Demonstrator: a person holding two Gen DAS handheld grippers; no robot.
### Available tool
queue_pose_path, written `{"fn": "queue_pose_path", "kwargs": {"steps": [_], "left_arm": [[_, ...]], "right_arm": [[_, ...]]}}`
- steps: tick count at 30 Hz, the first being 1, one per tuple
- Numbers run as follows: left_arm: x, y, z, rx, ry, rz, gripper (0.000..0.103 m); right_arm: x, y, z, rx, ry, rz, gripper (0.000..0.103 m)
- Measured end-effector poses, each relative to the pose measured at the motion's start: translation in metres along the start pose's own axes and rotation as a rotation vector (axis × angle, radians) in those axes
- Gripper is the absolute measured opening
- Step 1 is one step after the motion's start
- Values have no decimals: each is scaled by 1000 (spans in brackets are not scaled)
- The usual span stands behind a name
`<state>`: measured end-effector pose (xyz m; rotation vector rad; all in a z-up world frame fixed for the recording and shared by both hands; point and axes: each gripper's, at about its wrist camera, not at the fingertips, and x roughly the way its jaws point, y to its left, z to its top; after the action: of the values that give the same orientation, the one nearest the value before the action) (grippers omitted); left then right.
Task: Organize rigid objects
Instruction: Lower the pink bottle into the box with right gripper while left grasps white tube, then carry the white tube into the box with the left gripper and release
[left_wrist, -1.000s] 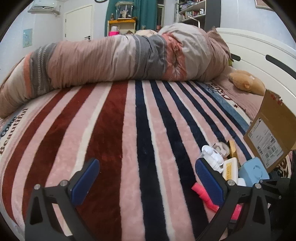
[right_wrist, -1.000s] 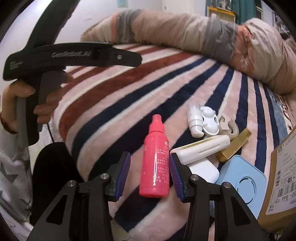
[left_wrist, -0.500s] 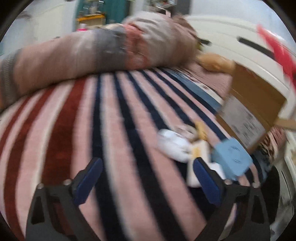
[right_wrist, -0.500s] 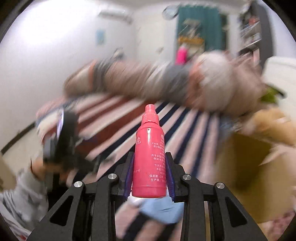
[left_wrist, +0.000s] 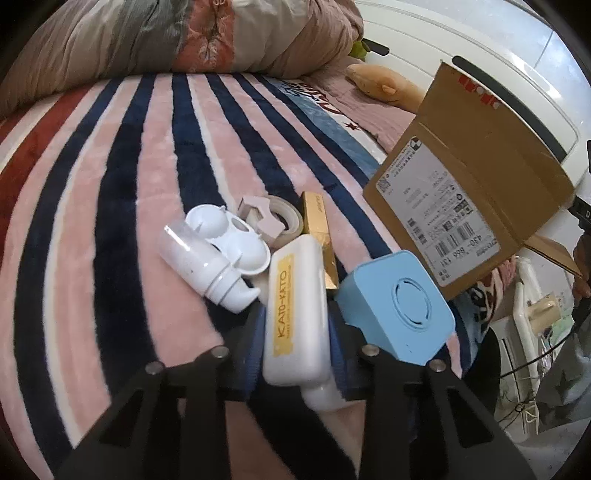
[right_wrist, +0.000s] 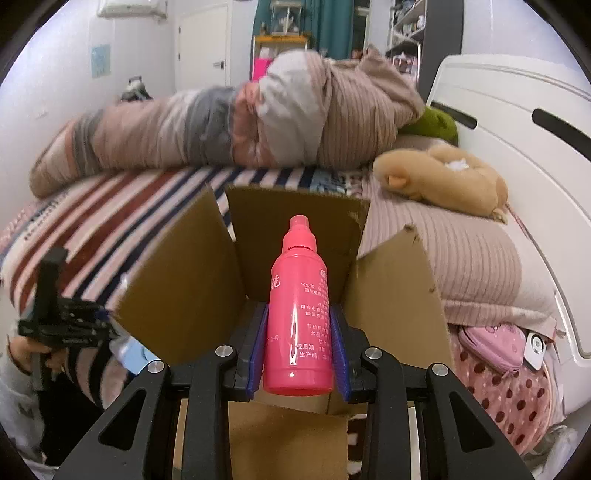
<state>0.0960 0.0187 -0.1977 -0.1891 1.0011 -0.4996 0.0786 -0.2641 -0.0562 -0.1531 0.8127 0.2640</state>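
Right wrist view: the right gripper (right_wrist: 300, 354) clamps a pink bottle (right_wrist: 299, 321) upright above the open cardboard box (right_wrist: 295, 236) near the bed's edge. The left gripper (left_wrist: 295, 339) is closed around a white bottle (left_wrist: 295, 314) lying on the striped blanket (left_wrist: 147, 166), just beside a blue box (left_wrist: 399, 306).

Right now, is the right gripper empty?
No: in the right wrist view the right gripper has its jaws shut on the pink bottle, held over the open cardboard box.
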Motion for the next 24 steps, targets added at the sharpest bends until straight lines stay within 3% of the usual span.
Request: {"fn": "queue_pose_path", "kwargs": {"steps": [2,4,7,8,9,13,15,17,20,24], "left_arm": [[0,-2,-1,0,-1,8,29],[-4,-7,-2,26,-3,34,29],[-13,-15,0,59,-10,49,27],[-17,-17,1,64,-17,50,26],[-25,-19,4,71,-29,53,18],[-56,-21,19,102,-76,77,15],[-71,-22,27,125,-98,90,15],[-84,-23,33,142,-110,102,15],[-113,-31,50,185,-160,134,15],[-156,-65,84,269,-231,120,15]], "right_arm": [[7,3,-1,12,19,-6,28],[7,7,-1,24,23,-35,35],[-5,14,-5,24,-23,-15,42],[-8,15,-4,25,-38,-3,42],[-15,19,-3,24,-67,20,42],[-52,44,-4,-6,-200,241,45],[-65,62,-7,-21,-236,356,49],[-71,80,-12,-48,-245,414,49],[-70,115,-21,-119,-230,497,49],[-34,156,-42,-119,-102,612,49]]}}
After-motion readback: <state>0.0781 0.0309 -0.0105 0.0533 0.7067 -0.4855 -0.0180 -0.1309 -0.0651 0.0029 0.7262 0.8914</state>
